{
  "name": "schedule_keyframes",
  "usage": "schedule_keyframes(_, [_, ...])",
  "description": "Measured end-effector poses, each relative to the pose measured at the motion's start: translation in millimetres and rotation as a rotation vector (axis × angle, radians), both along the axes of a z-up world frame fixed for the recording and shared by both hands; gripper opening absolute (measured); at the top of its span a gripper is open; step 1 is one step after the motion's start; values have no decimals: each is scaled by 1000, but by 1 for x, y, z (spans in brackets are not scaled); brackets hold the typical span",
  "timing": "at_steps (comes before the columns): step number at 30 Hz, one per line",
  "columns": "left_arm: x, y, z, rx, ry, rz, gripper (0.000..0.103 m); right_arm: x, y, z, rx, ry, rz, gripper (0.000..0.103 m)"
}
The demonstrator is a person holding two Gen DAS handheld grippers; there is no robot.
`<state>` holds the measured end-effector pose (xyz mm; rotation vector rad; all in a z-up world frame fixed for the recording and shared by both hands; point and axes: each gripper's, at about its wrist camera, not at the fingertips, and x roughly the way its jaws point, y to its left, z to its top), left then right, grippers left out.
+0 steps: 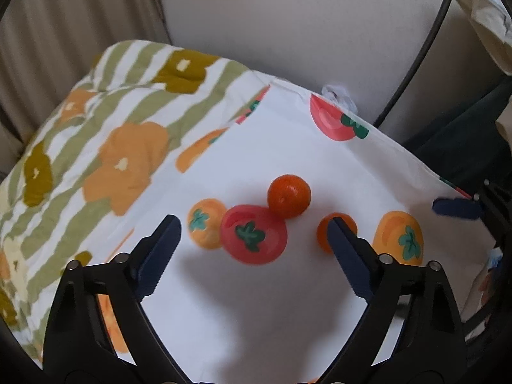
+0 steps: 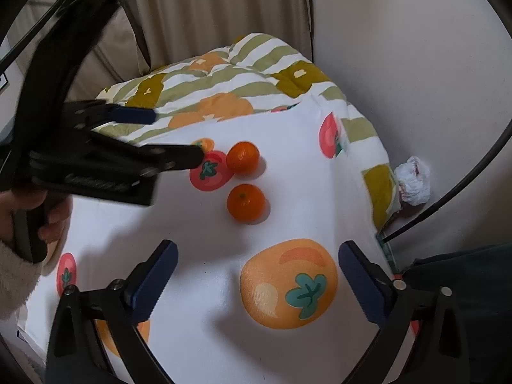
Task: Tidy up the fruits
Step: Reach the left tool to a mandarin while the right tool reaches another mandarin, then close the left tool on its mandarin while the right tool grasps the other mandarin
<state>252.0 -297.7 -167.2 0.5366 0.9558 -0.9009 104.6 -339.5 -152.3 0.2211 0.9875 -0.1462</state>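
Two small oranges lie on a white cloth printed with fruit pictures. In the left wrist view the far orange sits just beyond my open, empty left gripper, and the near orange is partly hidden behind its right finger. In the right wrist view the far orange and the near orange lie ahead of my open, empty right gripper. The left gripper shows there at the left, open, close to the far orange.
The white cloth covers a surface against a white wall. A striped flowered cushion lies behind it. A crumpled white wad sits at the cloth's right edge. Dark cables curve along the wall, and a dark object stands at the right.
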Motion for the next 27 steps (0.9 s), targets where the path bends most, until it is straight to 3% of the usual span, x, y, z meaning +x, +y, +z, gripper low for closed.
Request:
schedule_keyframes(6, [3, -23, -16, 3, 35, -58, 91, 8, 3, -17, 2, 3, 32, 87])
schedule_keyframes(8, [3, -30, -22, 14, 46, -68, 79, 11, 4, -21, 4, 8, 43, 81])
schedule_keyframes(13, [7, -39, -36, 27, 77, -72, 67, 14, 3, -28, 10, 13, 54, 74])
schedule_keyframes(16, [8, -41, -43, 23, 114, -81, 43, 15, 3, -30, 12, 10, 62, 72])
schedule_keyframes(27, [19, -17, -41, 36, 91, 15, 43, 21, 4, -39, 17, 14, 98, 61])
